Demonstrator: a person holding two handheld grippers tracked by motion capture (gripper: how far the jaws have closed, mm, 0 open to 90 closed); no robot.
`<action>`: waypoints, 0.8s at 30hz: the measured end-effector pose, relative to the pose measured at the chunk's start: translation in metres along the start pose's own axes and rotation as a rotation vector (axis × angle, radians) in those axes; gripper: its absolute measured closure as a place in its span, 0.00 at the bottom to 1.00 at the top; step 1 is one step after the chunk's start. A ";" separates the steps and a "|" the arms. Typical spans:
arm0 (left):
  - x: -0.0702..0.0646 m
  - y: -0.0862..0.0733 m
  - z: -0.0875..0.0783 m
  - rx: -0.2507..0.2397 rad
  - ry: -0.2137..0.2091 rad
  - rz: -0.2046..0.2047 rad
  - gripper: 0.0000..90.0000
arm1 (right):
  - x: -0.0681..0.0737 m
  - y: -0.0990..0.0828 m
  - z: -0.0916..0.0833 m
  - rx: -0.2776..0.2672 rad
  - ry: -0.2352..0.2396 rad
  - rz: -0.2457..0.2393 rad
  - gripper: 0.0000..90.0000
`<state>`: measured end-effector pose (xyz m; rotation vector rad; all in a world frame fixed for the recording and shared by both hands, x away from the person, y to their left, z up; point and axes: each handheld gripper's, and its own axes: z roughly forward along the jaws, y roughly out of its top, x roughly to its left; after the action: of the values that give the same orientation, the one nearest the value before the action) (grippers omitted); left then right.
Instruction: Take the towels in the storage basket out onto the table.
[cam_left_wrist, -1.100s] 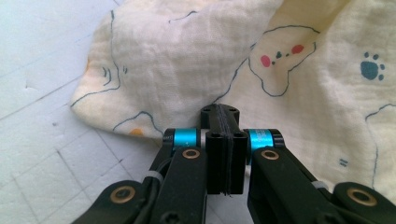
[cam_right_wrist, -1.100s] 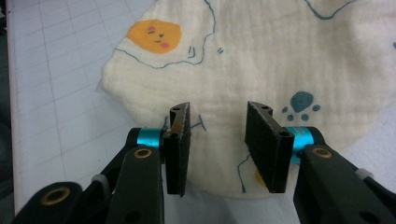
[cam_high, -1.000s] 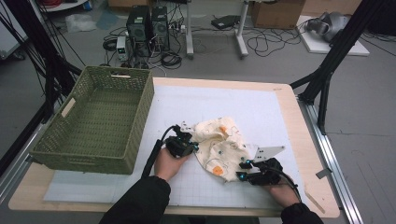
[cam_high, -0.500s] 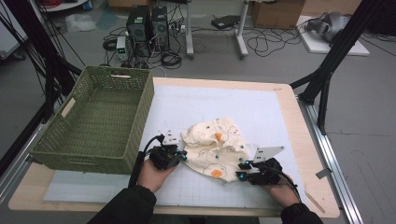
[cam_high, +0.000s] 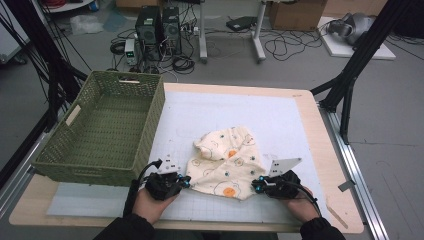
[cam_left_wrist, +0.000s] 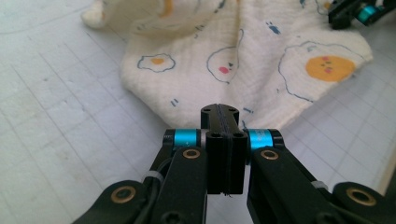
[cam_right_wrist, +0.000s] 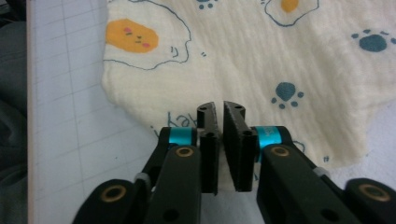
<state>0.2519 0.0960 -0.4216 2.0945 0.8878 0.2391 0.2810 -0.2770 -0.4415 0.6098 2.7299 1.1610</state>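
In the high view, a cream cloth (cam_high: 227, 162) printed with fried eggs lies crumpled on the white mat (cam_high: 280, 120), between the left gripper (cam_high: 186, 181) and the right gripper (cam_high: 255, 185). In the left gripper view, the jaws are pressed together on the cloth's edge. In the right gripper view, the jaws have just been closing and pinch the cloth's edge.

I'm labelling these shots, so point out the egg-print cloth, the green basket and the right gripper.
egg-print cloth (cam_high: 226, 165), high view, middle of the fabric.
green basket (cam_high: 148, 131), high view, its right wall.
right gripper (cam_right_wrist: 220, 112), right gripper view, between its fingertips.
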 end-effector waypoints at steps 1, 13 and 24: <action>-0.001 -0.001 -0.001 0.000 -0.007 0.002 0.99 | 0.000 0.000 0.000 0.001 0.003 -0.002 0.96; 0.019 0.014 0.015 -0.029 0.006 -0.017 0.81 | 0.007 -0.001 -0.022 -0.099 0.012 0.012 0.75; 0.021 0.015 0.040 0.055 0.017 0.013 0.96 | 0.007 -0.001 0.000 -0.005 0.055 -0.026 0.93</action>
<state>0.2930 0.0795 -0.4384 2.1524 0.8999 0.2420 0.2745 -0.2750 -0.4417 0.5483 2.7710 1.1964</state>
